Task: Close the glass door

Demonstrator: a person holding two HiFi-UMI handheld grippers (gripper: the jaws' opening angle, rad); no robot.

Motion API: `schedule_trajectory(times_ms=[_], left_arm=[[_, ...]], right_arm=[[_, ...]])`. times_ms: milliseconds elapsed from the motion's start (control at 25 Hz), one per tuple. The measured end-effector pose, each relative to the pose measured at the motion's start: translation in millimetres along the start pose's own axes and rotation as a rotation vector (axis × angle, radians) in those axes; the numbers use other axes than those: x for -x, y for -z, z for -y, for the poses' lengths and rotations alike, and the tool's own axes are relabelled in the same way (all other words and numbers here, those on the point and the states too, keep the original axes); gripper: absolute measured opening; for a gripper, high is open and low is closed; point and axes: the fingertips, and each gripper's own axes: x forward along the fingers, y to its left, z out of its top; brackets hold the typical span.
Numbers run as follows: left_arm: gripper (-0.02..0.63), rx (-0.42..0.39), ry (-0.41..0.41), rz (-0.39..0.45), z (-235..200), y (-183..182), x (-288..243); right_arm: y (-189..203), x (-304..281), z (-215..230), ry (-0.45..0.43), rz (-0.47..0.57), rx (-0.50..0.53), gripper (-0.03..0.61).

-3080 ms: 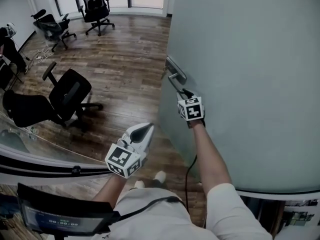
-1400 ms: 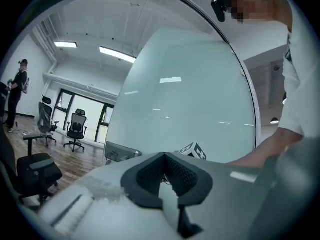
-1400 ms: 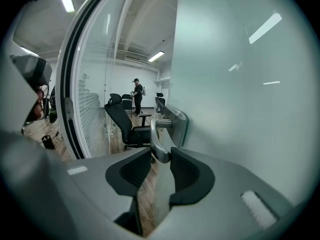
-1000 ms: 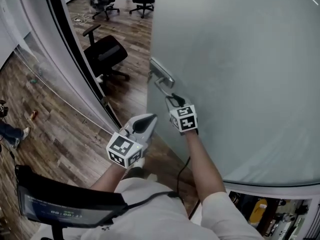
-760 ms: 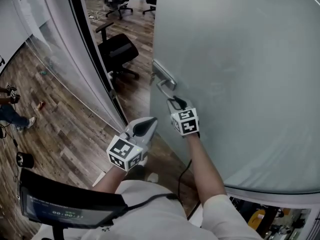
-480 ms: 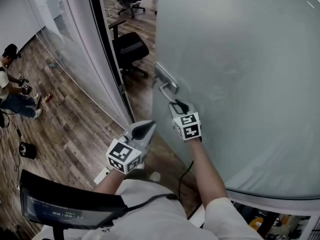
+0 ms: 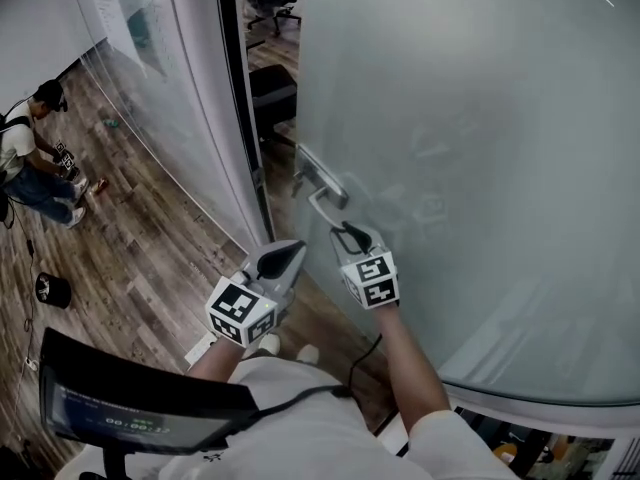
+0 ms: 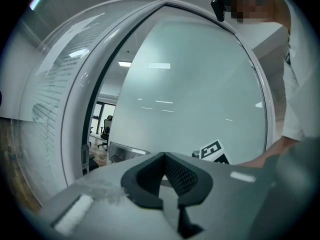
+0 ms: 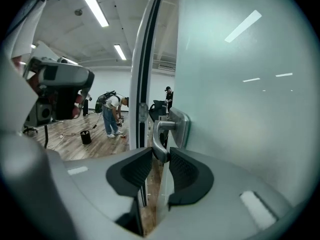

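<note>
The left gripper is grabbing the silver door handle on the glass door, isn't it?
No, it's the right gripper that is clamped on the silver door handle of the glass door. The right gripper view shows the handle pinched between its jaws.

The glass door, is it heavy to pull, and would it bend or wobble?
Probably heavy: the glass door is a tall, wide frosted pane. It should be stiff and swing as one piece. The smooth metal handle might be slippery, though the right gripper has its jaws clamped on it.
</note>
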Motion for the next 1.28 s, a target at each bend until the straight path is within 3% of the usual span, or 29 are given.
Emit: schedule_trajectory(times_ms=[840,1280], left_arm=[[0.000,0.014,0.014,0.006,-43.2,-7.4,24.9],[0.000,0.010,0.039,0.015,-39.0,-9.0,22.0]], right_arm=[[-11.4,10.1,-103.8,-0.154,0.015,0.021,0.106],[-7.3,15.6,-102.5,-0.139,0.006,0.026,0.109]])
